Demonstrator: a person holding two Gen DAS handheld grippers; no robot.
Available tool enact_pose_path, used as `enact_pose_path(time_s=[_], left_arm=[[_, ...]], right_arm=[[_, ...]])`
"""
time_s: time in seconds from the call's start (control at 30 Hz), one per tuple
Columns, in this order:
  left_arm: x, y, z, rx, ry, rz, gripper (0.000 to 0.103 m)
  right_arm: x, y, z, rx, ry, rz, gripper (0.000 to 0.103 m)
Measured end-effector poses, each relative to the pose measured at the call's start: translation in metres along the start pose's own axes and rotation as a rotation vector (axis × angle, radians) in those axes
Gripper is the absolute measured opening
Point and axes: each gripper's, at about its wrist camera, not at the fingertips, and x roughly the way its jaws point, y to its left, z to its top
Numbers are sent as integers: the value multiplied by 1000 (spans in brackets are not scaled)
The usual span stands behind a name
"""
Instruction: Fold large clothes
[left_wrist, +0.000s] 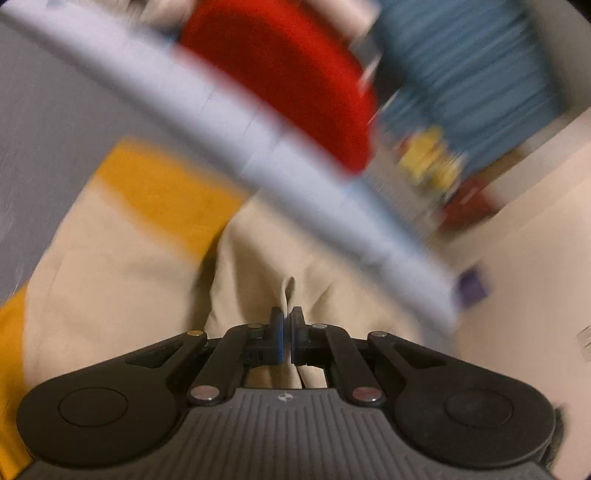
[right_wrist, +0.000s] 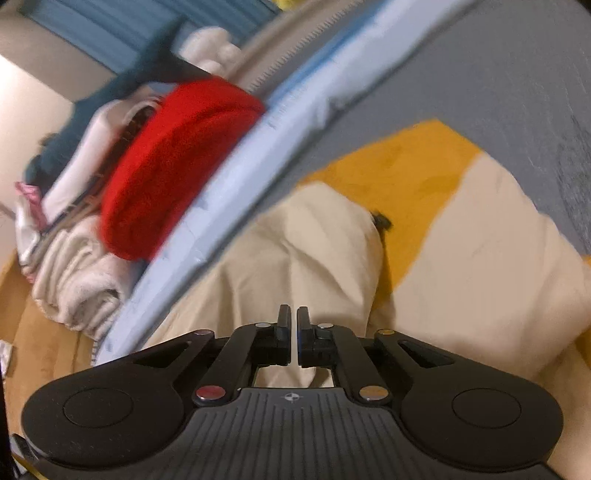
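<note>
Left wrist view: my left gripper (left_wrist: 287, 314) has its jaws drawn together on a small raised pinch of the cream garment (left_wrist: 122, 280), and a tuft of the cloth stands up just past the fingertips. The garment is cream with mustard-yellow panels and lies spread over a grey surface (left_wrist: 44, 122); I cannot tell whether that is a bed or something else. A pale blue edge (left_wrist: 229, 133) crosses the picture on a slant beyond the cloth, and behind it sits a red cloth item (left_wrist: 295, 74), all heavily blurred. Further back there is a blue ribbed surface (left_wrist: 469, 74) and something yellow, too smeared to name.

In the right wrist view, my right gripper (right_wrist: 292, 314) is also closed, with only a thin slit left between the jaws. The cream cloth lies directly under and in front of it, so it appears to be nipping a layer, though the cloth inside the slit is hard to see. The yellow panel (right_wrist: 399, 166) lies ahead to the right. Past the pale blue edge on the left are the red item and a pile of white and cream laundry (right_wrist: 77, 280).
</note>
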Motion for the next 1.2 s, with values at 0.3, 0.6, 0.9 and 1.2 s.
enact_pose_path(time_s=[0.3, 0.6, 0.9, 1.2], left_arm=[[31, -3, -32, 88, 165, 111, 3], [16, -1, -28, 113, 87, 156, 1], [13, -6, -30, 166, 97, 221, 22], [-6, -64, -55, 463, -98, 64, 29]], right_arm=[[6, 32, -14, -132, 12, 120, 64], [26, 30, -34, -182, 68, -54, 1], [46, -8, -34, 36, 167, -186, 9], [6, 34, -20, -189, -68, -160, 37]])
